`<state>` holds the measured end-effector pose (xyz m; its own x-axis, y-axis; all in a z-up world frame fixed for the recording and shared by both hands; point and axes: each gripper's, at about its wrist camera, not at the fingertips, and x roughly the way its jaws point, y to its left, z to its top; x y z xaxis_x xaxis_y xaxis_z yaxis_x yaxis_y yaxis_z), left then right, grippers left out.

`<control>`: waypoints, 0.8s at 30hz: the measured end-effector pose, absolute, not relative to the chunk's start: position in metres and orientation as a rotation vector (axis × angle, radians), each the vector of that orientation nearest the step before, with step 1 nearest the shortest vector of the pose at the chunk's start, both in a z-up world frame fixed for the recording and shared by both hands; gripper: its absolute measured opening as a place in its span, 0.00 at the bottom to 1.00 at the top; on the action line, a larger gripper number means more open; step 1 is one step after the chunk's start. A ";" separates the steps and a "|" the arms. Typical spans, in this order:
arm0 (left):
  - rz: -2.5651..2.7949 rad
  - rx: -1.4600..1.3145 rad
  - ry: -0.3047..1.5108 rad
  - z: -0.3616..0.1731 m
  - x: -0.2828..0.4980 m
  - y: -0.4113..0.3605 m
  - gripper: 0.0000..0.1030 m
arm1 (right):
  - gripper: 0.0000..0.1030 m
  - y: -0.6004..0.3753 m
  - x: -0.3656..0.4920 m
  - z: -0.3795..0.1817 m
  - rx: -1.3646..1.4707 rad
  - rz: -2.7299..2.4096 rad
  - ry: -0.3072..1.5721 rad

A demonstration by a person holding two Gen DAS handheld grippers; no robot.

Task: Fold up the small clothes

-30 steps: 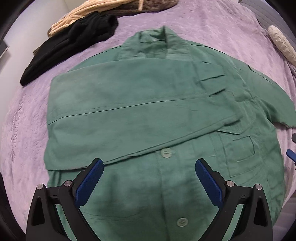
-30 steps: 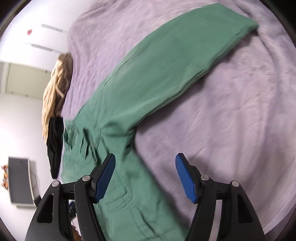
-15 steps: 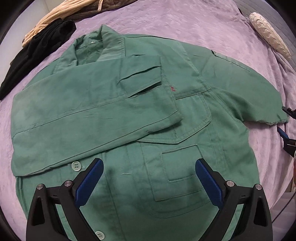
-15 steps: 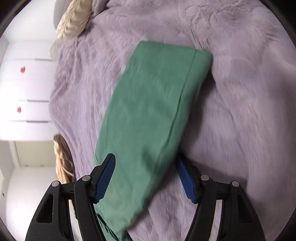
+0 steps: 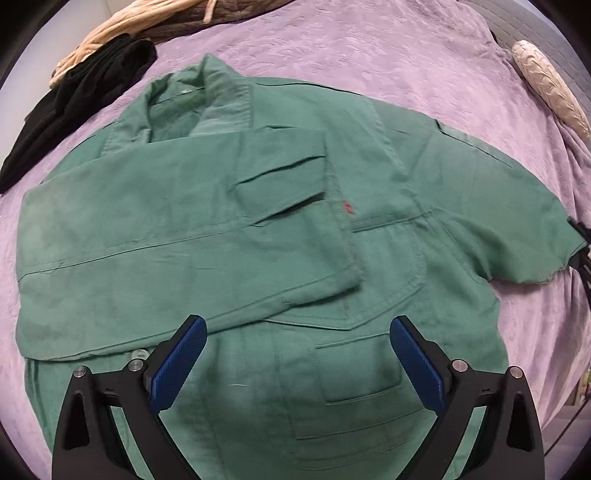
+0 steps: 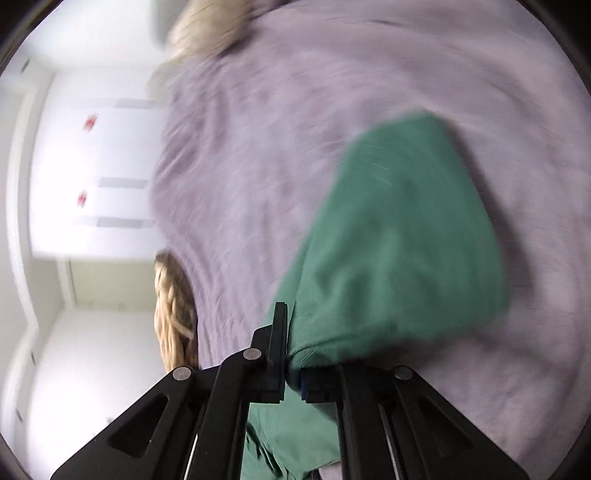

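A green button shirt [image 5: 295,229] lies front up on the purple bedspread [image 5: 369,48]. Its left sleeve [image 5: 177,240] is folded across the chest. My left gripper [image 5: 295,362] is open and empty, hovering over the shirt's lower front. The right sleeve [image 5: 509,221] reaches out to the right, where my right gripper shows at the frame edge [image 5: 581,247]. In the right wrist view my right gripper [image 6: 293,363] is shut on the green sleeve [image 6: 399,251] near its edge; the view is blurred.
A black garment [image 5: 74,107] and a beige and brown pile [image 5: 147,22] lie at the far left of the bed. A cream cushion [image 5: 550,88] sits at the far right. White wardrobe doors [image 6: 92,166] show in the right wrist view.
My right gripper has closed on the right sleeve, which it straddled open half a second ago. The left gripper has shifted right over the shirt and stays open.
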<state>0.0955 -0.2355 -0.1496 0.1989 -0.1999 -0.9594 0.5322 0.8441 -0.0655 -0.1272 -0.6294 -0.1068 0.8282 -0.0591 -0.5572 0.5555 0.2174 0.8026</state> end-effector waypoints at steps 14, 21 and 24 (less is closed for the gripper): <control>-0.349 0.191 1.168 -0.124 0.151 -0.113 0.97 | 0.05 -0.314 0.111 -0.097 0.585 0.128 0.962; -0.238 0.160 1.200 -0.143 0.171 -0.050 0.97 | 0.40 -0.285 0.122 -0.179 0.685 0.012 1.143; -0.230 0.143 1.205 -0.146 0.171 -0.033 0.97 | 0.77 -0.309 0.101 -0.166 0.819 -0.080 1.049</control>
<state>0.1707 -0.0331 -0.1459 0.3387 -0.1004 -0.9355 0.2520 0.9676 -0.0126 0.1012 -0.3088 -0.1664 0.5239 0.3116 -0.7928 0.4279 0.7085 0.5612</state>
